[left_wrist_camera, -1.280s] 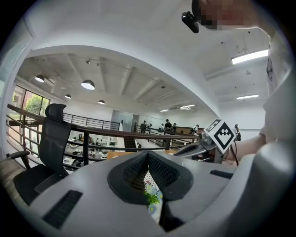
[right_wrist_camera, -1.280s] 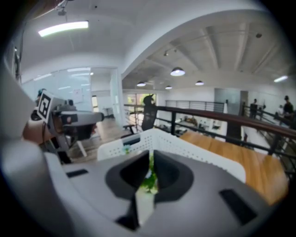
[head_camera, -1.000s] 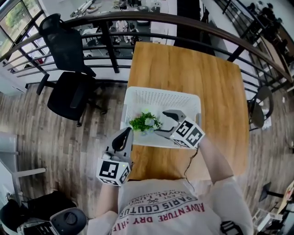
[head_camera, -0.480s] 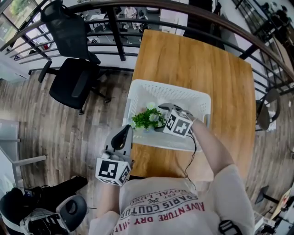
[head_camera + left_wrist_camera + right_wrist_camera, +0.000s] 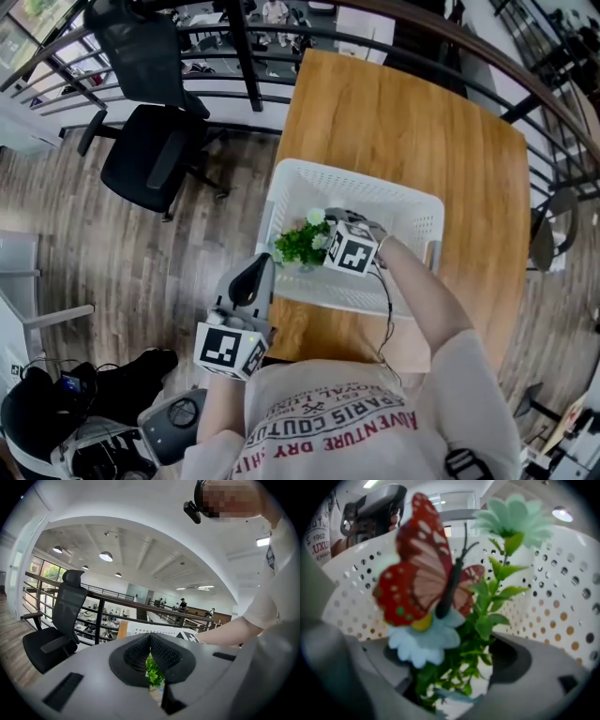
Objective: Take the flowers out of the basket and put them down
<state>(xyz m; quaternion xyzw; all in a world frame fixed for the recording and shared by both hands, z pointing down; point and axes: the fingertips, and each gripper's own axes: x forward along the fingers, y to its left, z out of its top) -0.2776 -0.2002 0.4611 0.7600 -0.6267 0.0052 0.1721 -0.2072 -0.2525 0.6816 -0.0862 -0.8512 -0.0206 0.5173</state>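
Note:
A small bunch of artificial flowers (image 5: 302, 242) with green leaves lies in the left part of the white perforated basket (image 5: 361, 192). My right gripper (image 5: 323, 228) reaches into the basket from the right. In the right gripper view the flowers (image 5: 454, 620), pale blue and mint blooms with a red butterfly, stand between the wide-spread jaws of the right gripper (image 5: 454, 679); the pads do not press on them. My left gripper (image 5: 255, 274) hangs shut and empty off the table's left front edge; the left gripper (image 5: 150, 637) faces the green leaves (image 5: 153, 670).
The basket stands near the front of a wooden table (image 5: 403, 122). A black office chair (image 5: 150, 159) and a dark railing (image 5: 244, 47) stand to the left and behind. The basket wall (image 5: 562, 597) closes in behind the flowers.
My right gripper has moved left inside the basket until its jaws straddle the flowers. The left gripper has stayed where it was.

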